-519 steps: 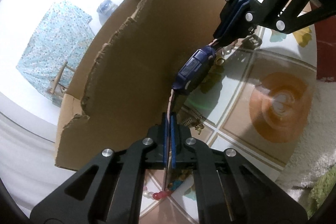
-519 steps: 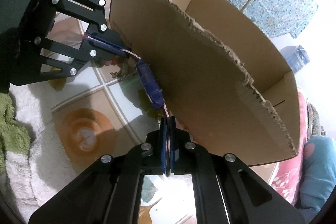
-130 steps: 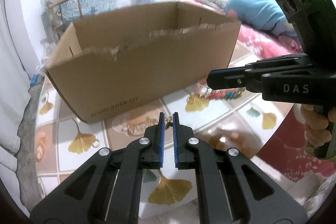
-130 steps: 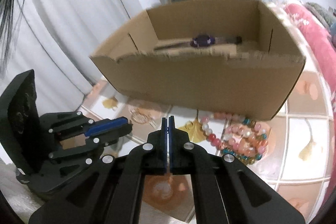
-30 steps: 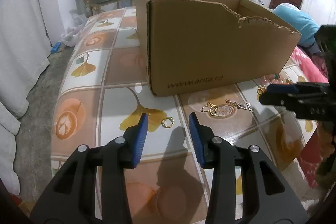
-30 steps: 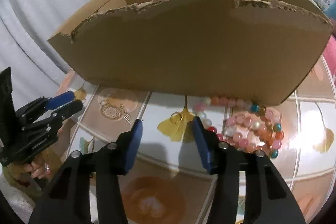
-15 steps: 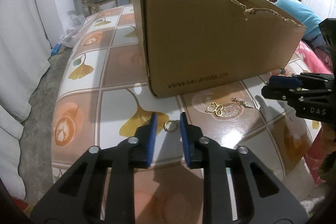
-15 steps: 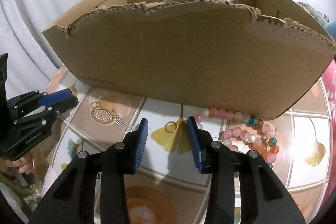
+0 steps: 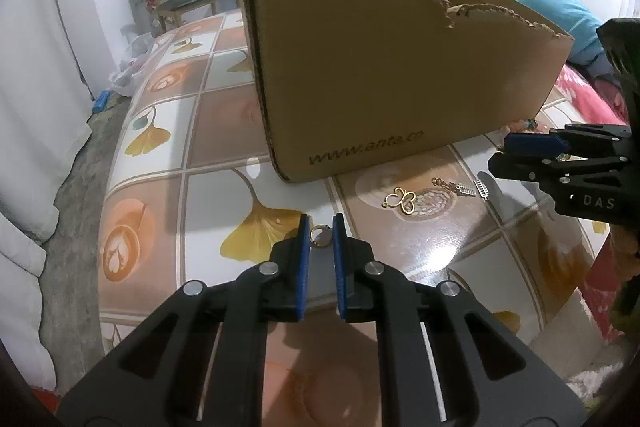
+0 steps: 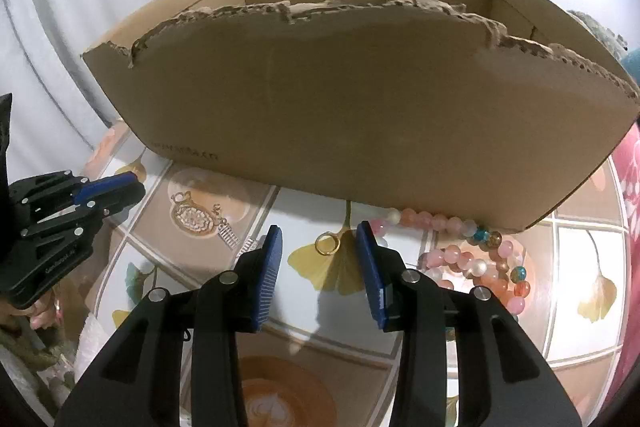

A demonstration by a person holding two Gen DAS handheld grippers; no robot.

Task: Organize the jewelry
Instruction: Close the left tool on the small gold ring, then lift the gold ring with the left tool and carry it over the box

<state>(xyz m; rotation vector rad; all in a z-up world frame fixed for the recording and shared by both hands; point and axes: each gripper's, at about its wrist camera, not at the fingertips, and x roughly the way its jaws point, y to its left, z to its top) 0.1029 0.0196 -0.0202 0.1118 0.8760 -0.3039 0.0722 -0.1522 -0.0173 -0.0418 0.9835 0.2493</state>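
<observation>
My left gripper has just been closing, its blue pads now pinching a small gold ring on the tiled table. My right gripper stands apart around a second gold ring, not touching it. Beyond lie a butterfly charm, beaded bracelets and the cardboard box.

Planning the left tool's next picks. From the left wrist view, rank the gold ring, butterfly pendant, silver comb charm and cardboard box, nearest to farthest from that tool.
1. Gold ring: between the left tool's pad tips.
2. Butterfly pendant: ahead, to the right.
3. Silver comb charm: farther right, near the right tool.
4. Cardboard box: behind them all.
</observation>
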